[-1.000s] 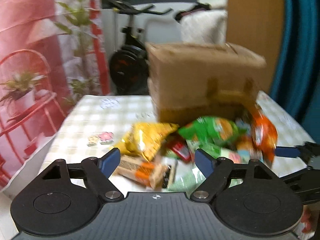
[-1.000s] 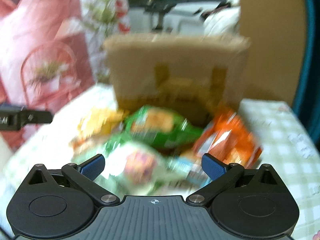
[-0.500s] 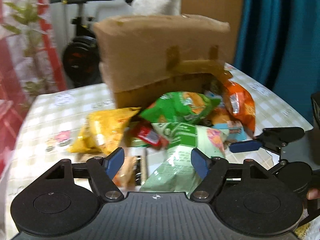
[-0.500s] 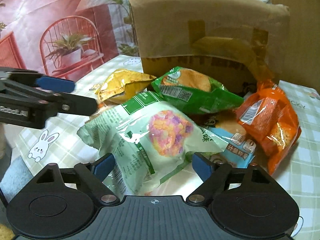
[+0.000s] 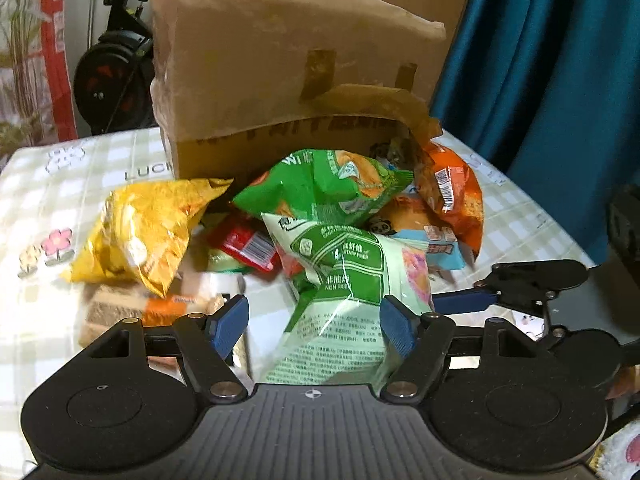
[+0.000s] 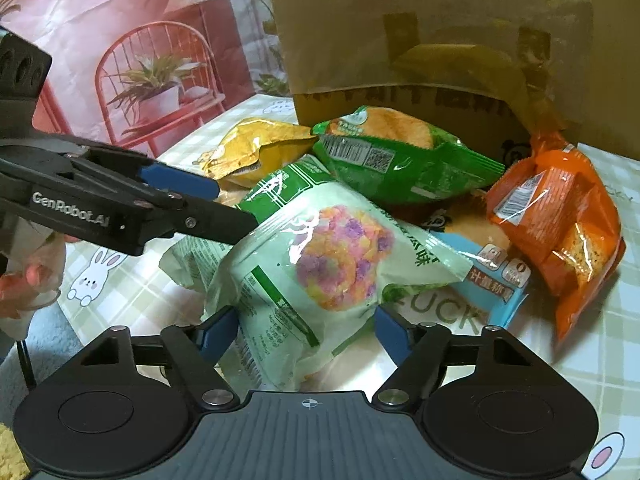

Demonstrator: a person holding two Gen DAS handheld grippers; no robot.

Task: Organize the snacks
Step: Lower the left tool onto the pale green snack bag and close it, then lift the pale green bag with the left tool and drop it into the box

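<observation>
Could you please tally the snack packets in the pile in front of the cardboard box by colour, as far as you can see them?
Green: 2, a dark green bag and a pale green bag
Yellow: 1
Orange: 1
Red: 1
Light blue: 1
Tan and orange: 1
Total: 7 visible

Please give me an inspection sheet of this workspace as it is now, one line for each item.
Surface: checked tablecloth, partly covered.
Job's things: pale green bag, green bag, yellow bag, orange bag and blue packet, heaped before the cardboard box.
Clutter: nothing seen.
Grippers: left gripper open, right gripper grip unclear; both astride the pale green bag, jaws just closing.
Cables: perhaps one thin dark cord.
Surroundings: teal curtain, exercise bike, pink backdrop.
</observation>
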